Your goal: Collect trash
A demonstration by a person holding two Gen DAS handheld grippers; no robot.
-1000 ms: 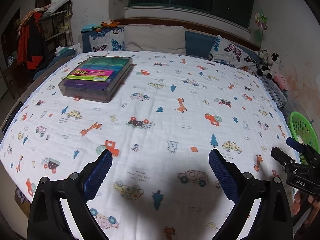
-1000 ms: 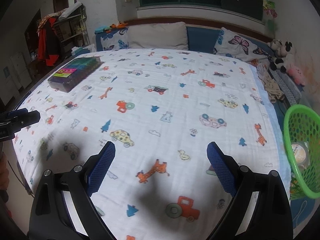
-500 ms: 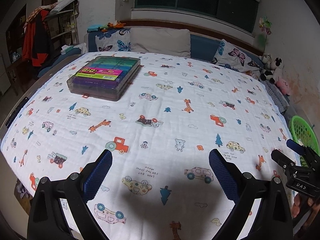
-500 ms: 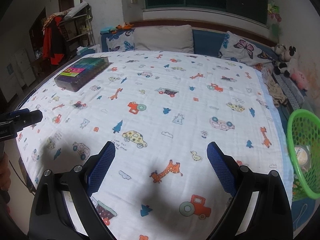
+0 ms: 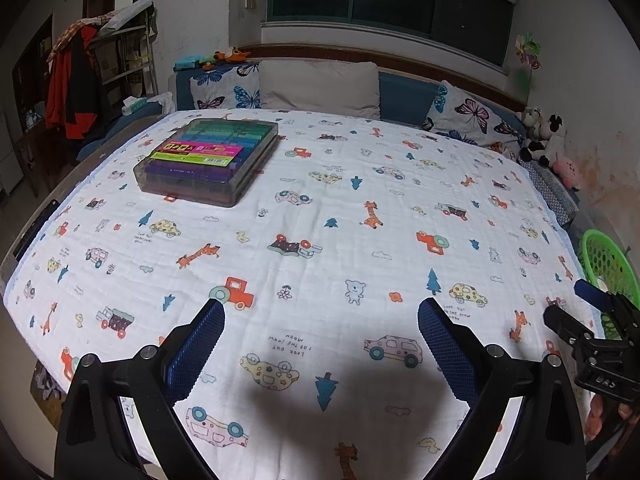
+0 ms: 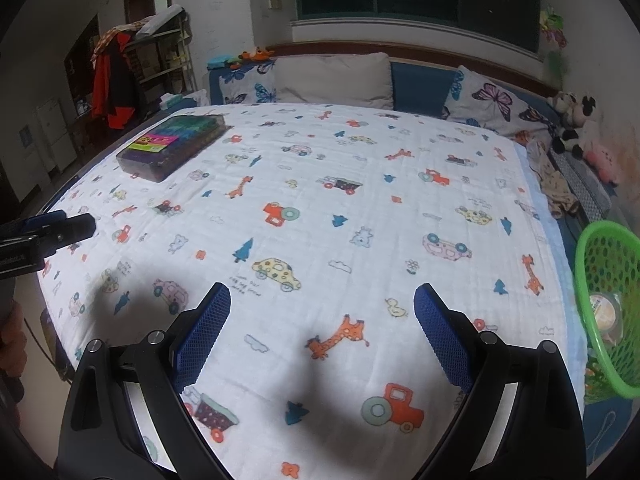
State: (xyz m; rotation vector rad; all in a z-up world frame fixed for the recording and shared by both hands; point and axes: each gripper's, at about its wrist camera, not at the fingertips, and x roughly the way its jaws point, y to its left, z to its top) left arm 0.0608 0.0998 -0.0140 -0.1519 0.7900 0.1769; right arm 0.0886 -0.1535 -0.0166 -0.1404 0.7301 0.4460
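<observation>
Covering nearly the whole of both views, a bed wears a white quilt printed with cars, tractors, giraffes and small trees. At its far end, along the upper middle of the frame, sit a beige pillow and two butterfly-print pillows, with a dark window above them. A clear plastic case of coloured items lies flat on the quilt in the upper left of the left wrist view; in the right wrist view it sits further up and left. Plush toys crowd the upper right edge beside the bed. A green mesh basket stands off the right side of the bed, at the right edge of the frame, and a round lidded container lies inside it; in the left wrist view only part of the basket shows. The left tool hovers over the near edge of the quilt with its blue pads wide apart and nothing between them. The right tool does likewise, pads spread and holding nothing. Each tool also appears in the other's view: the right tool at lower right, the left tool at middle left.
</observation>
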